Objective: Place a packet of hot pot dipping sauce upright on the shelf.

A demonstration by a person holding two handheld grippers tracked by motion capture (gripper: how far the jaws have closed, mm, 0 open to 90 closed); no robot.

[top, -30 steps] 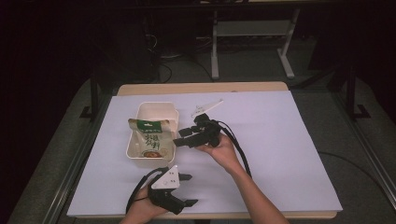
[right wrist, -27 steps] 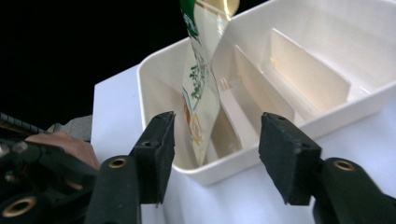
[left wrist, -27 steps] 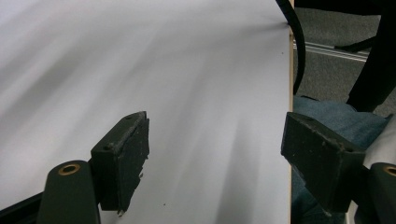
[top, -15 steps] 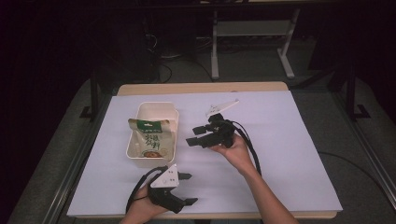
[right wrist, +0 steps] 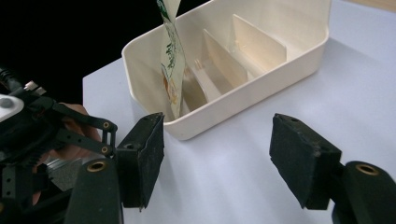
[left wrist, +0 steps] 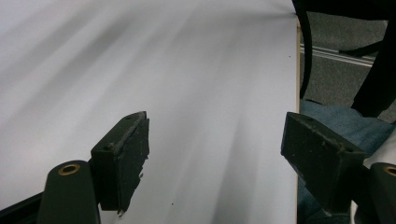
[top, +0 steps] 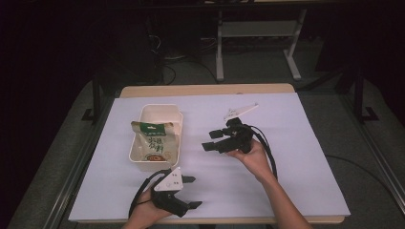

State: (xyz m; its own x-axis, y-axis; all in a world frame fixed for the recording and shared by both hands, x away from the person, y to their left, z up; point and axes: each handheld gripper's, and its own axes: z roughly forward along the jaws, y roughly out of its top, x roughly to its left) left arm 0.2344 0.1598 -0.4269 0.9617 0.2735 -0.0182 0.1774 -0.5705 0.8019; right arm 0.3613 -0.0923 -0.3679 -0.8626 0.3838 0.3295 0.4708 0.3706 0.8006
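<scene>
1. The counter (top: 296,157) under me is a flat, matte white sheet over a wooden edge, with wide bare room right of the box.
2. The box (top: 161,112) is smooth cream plastic, round-cornered, with thin dividers inside.
3. The snack pouch (top: 154,140), glossy green and white, leans upright in its near compartment.
4. My right claw (top: 214,140) has just been opening; it gapes, holding nothing, beside the box.
5. My left claw (top: 192,192) is spread wide and bare near the front edge.

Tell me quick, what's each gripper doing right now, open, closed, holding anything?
Left gripper: open, holding nothing.
Right gripper: open, jaws have just been opening, nothing between them, beside the cream plastic divided box.
</scene>
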